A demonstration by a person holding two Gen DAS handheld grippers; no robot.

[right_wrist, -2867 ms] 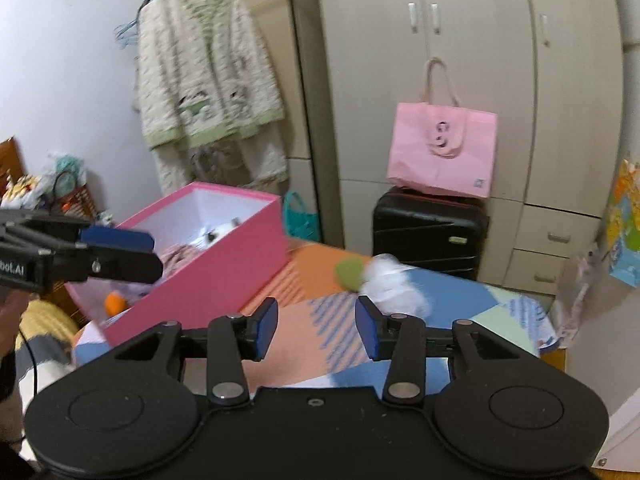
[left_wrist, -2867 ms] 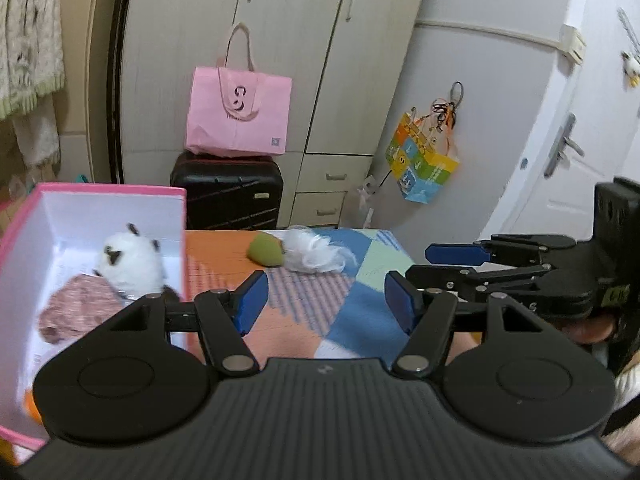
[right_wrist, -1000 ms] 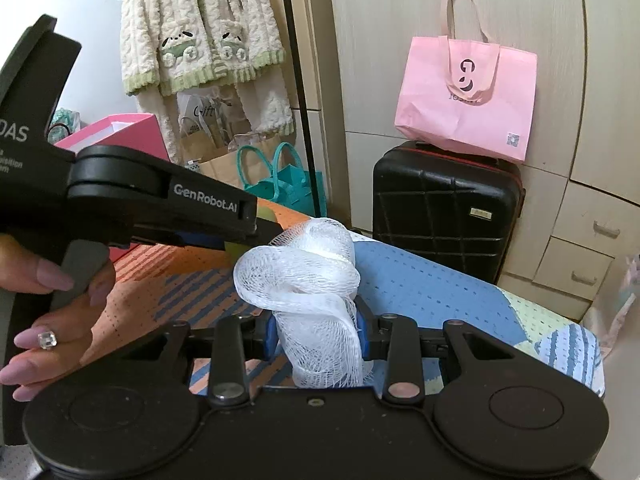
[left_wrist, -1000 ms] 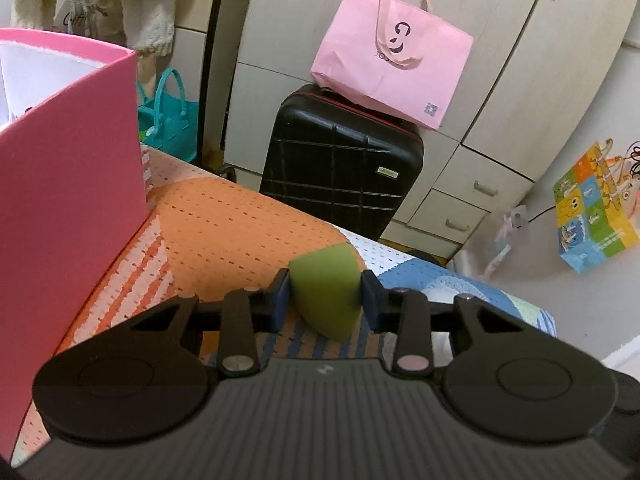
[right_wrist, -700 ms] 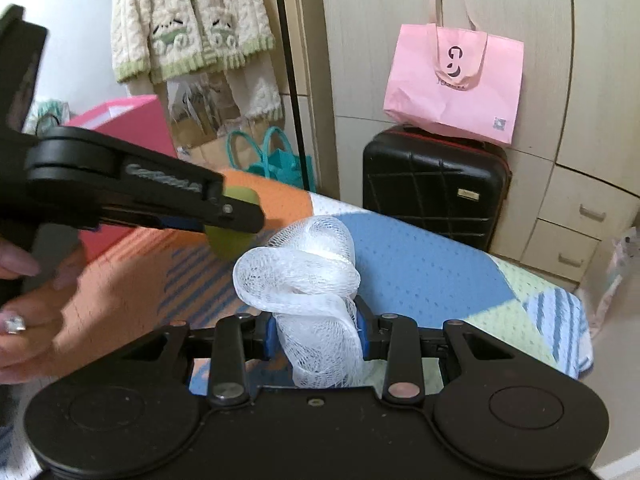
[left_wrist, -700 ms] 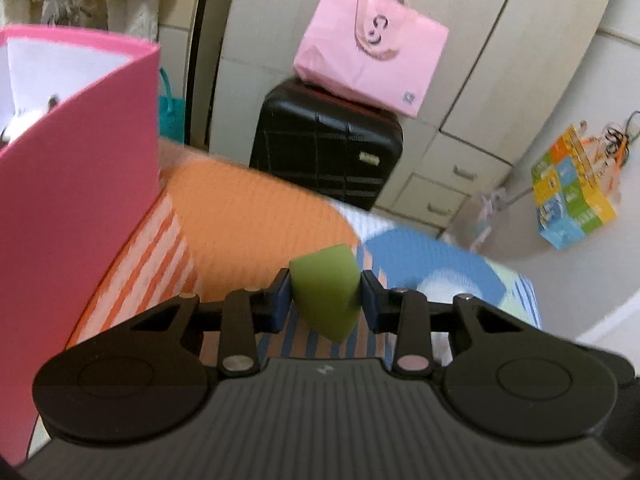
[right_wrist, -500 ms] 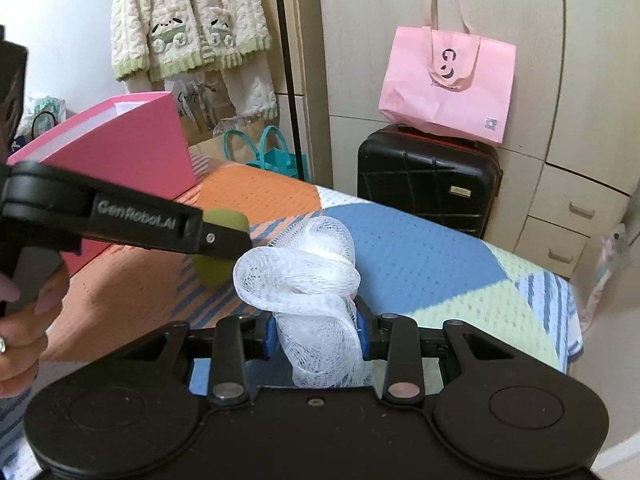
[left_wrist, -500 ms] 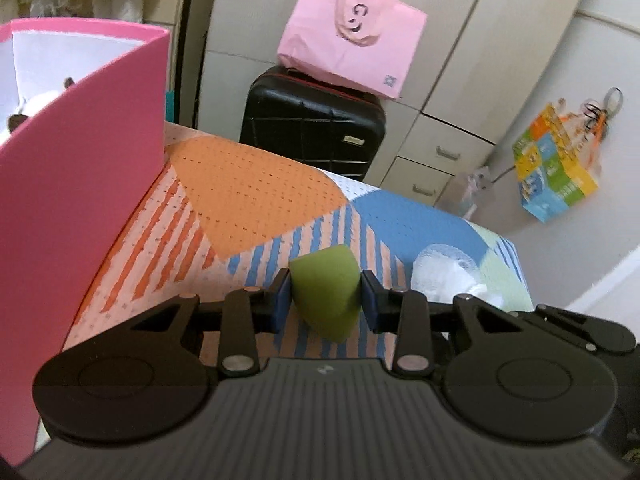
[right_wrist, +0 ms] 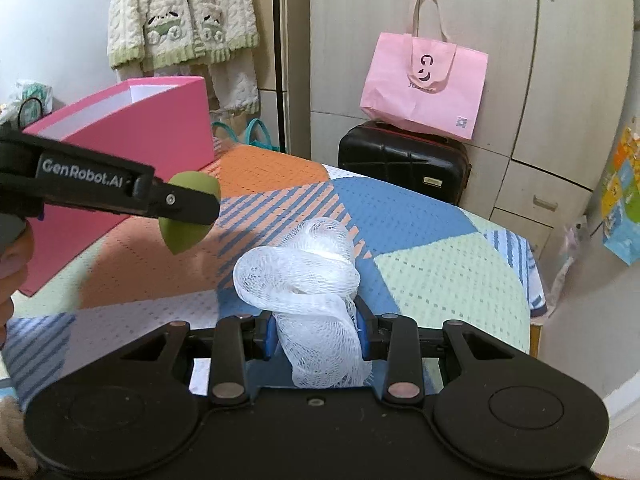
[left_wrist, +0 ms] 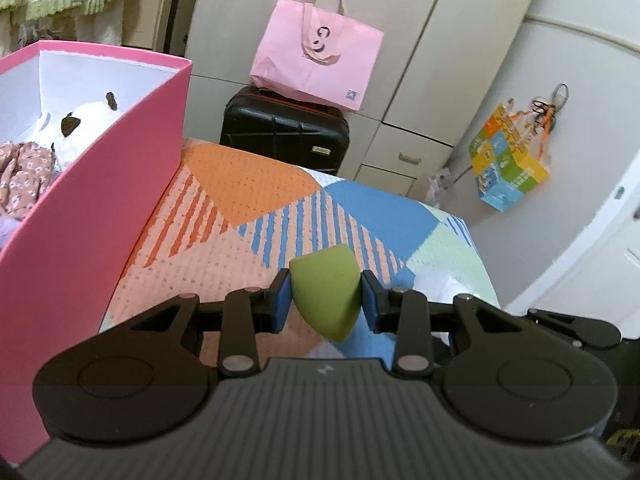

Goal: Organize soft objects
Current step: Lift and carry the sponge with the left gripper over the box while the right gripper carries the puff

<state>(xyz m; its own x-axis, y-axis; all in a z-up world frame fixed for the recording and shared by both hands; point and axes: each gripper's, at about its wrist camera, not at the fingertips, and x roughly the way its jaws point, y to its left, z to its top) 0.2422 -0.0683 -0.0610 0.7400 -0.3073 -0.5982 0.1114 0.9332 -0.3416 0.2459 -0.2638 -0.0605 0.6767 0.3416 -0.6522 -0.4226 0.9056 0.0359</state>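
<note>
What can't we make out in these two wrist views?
- Pink cardboard box contents: left wrist view shows only a white plush toy and floral cloth; the near wall hides the rest. Right wrist view shows no contents.
- White mesh bath pouf: in the left wrist view, mostly hidden behind the left gripper.
- Green teardrop sponge: partly covered by a finger in the right wrist view.

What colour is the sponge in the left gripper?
Olive green sponge, clearest in the left wrist view.

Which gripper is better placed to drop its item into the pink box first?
Left. The left gripper, shut on the green sponge, is right beside the pink box. The right gripper, shut on the white mesh pouf, sits farther from it.
</note>
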